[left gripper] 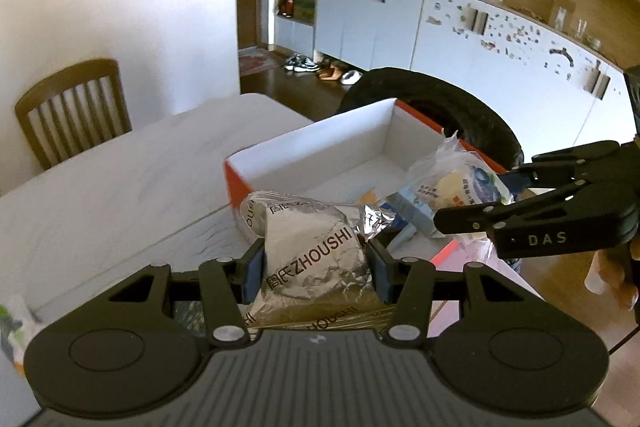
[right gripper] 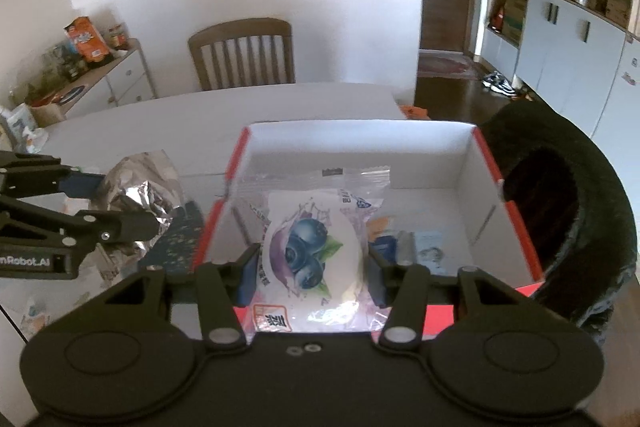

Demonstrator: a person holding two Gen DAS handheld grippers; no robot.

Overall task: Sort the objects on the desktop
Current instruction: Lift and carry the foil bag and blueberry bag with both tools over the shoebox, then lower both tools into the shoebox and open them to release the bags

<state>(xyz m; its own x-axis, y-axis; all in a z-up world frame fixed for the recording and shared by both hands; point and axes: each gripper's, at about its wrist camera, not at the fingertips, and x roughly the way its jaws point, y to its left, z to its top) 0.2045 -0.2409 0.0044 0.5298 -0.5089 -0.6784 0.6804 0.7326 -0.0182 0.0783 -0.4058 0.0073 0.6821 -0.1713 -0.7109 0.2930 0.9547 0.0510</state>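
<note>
- The left gripper (left gripper: 316, 267) had its fingers (left gripper: 254, 273) closed on a foil pack (left gripper: 316, 259), held over the counter (left gripper: 120, 179) just beside the box (left gripper: 312, 143).
- The right gripper (right gripper: 308, 269) had its fingers (right gripper: 378, 277) closed on a blueberry pack (right gripper: 312, 255), held over the box's near edge.
- Small things lay inside the box.

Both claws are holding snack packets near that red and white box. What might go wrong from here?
1. The two grippers are close together: the right gripper reaches in just beside the silver packet, so they might bump.
2. The left gripper pinches crinkly foil, which looks slippery and could slide out.
3. The blueberry packet in the right gripper hangs over the near wall of the box; its loose edge might catch there, or land on the small items already inside.
</note>
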